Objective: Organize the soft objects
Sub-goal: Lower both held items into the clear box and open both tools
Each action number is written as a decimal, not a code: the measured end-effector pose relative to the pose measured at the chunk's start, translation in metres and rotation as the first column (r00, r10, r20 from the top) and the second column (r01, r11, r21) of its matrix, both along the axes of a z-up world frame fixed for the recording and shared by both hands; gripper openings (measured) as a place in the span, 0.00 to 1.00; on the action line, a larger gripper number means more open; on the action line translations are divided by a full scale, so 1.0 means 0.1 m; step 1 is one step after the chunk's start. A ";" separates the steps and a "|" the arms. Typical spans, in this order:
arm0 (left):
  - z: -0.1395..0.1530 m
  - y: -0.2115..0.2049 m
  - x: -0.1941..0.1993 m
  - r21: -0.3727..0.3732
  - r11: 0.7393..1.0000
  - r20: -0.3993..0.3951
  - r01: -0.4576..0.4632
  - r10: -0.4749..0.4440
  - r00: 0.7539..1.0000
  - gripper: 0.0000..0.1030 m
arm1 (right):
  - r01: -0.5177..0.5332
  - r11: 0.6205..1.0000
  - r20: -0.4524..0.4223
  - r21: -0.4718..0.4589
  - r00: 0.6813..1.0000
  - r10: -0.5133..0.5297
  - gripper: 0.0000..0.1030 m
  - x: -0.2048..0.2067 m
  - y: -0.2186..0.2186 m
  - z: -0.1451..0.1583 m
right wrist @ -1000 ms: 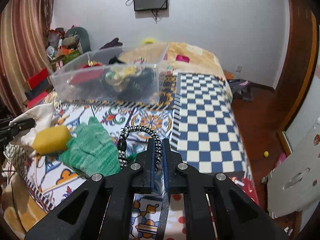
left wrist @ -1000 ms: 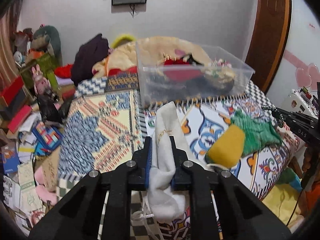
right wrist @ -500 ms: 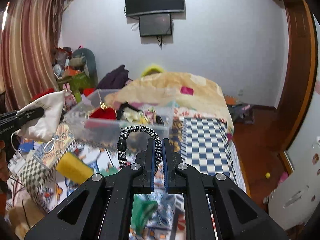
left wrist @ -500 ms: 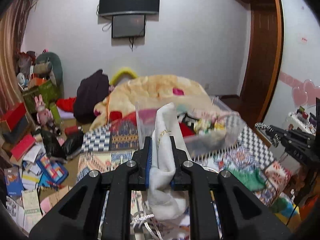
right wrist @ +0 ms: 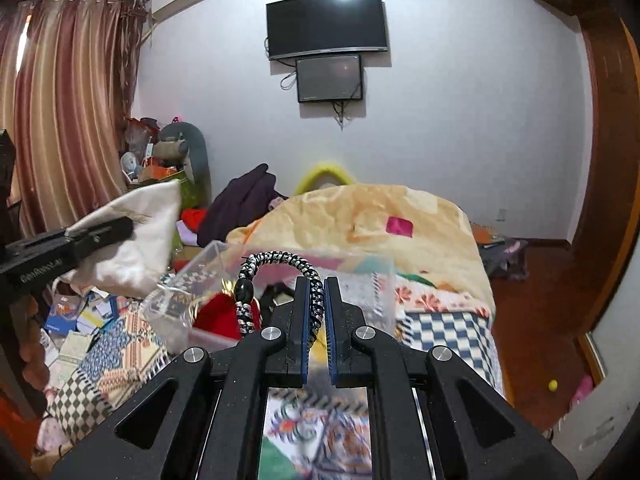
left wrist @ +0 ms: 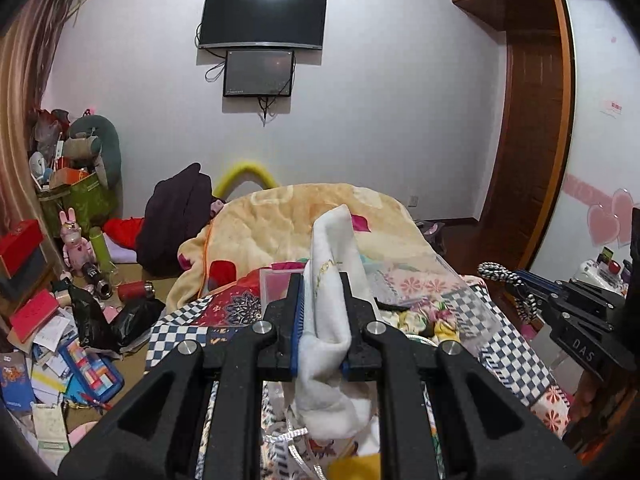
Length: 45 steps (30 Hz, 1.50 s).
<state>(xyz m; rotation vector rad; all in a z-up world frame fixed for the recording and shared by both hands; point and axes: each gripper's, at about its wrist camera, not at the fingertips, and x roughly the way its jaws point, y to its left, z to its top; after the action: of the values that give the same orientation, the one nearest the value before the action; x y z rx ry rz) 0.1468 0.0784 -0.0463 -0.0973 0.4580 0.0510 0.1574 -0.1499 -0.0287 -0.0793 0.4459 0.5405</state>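
My left gripper (left wrist: 320, 280) is shut on a white cloth pouch (left wrist: 332, 312) that sticks up between the pads and hangs below them. From the right wrist view that left gripper (right wrist: 120, 226) and the pouch (right wrist: 136, 240) show at the left. My right gripper (right wrist: 316, 284) is shut on a black-and-white braided cord (right wrist: 280, 260) with a dark bead; the same cord (left wrist: 500, 274) appears at the right of the left wrist view. A clear plastic bin (right wrist: 280, 292) with soft items inside stands on the bed just beyond both grippers.
The bed carries a patterned quilt (right wrist: 440, 328) and a peach blanket (left wrist: 288, 224). Cluttered floor with papers and boxes (left wrist: 60, 344) lies to the left, near curtains (right wrist: 68, 100). A dark garment pile (left wrist: 176, 216), a wall-mounted screen (left wrist: 262, 16) and a wooden door frame (left wrist: 532, 140) are behind.
Both grippers have risen and tilted upward, each still gripping its item. The bin and bed have sunk lower in both views, and the wall and screen now fill the top.
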 end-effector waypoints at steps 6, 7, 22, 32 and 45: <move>-0.12 -0.01 0.30 0.004 1.000 -0.039 -0.012 0.013 0.999 0.14 | -0.024 0.999 -0.003 -0.044 1.000 0.024 0.06 0.15 0.21 -0.03; -0.16 -0.01 0.36 -0.001 1.000 -0.050 -0.010 0.010 0.999 0.14 | -0.024 0.998 -0.006 -0.054 1.000 0.024 0.06 0.17 0.24 -0.05; -0.56 -0.24 0.74 0.041 0.998 -0.181 0.050 -0.042 0.983 0.14 | -0.041 0.983 -0.141 -0.178 0.990 0.016 0.06 0.48 0.45 -0.47; -0.66 -0.20 0.78 -0.003 0.998 -0.239 0.062 -0.061 0.969 0.19 | -0.057 0.980 -0.180 -0.189 0.983 0.023 0.07 0.48 0.42 -0.48; -0.35 -0.16 0.44 -0.043 0.996 -0.157 0.076 -0.082 0.984 0.58 | -0.073 0.988 -0.134 -0.140 0.990 0.054 0.26 0.26 0.23 -0.26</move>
<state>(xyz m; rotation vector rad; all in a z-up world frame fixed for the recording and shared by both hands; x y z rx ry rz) 0.1912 0.0628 -0.0816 -0.1119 0.6217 -0.0283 0.1834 -0.1270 -0.0546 -0.1986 0.6111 0.5776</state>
